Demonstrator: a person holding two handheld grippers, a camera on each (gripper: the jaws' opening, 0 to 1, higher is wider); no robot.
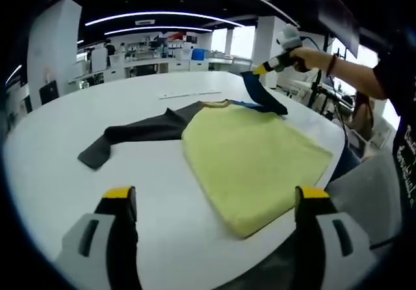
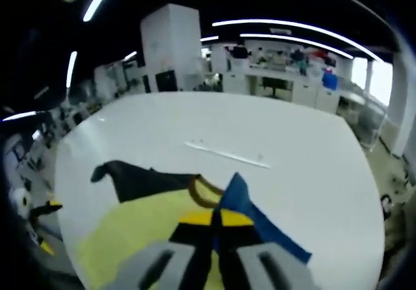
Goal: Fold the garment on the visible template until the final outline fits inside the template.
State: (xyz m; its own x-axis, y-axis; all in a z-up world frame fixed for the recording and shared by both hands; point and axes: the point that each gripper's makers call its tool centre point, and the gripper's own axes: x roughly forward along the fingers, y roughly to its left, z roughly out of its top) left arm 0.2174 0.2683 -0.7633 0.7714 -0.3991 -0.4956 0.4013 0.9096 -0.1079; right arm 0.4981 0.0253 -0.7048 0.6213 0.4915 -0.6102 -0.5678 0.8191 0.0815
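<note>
So the right gripper [image 2: 216, 220] has its yellow-tipped jaws pinched together on the blue sleeve [image 2: 257, 222] of the garment [image 1: 250, 157], lifting that sleeve up off the white table [image 1: 58, 173]; you can see it from the left gripper view too, up at the far right with a hand [image 1: 305, 56] around it. The left gripper [image 1: 218, 205] has its jaws wide apart, holding nothing, hovering at the near edge of the table. The yellow body lies flat in the middle, its dark sleeve [image 1: 130, 137] stretched out left. There's white lettering on the person's black top, too blurry to read.
</note>
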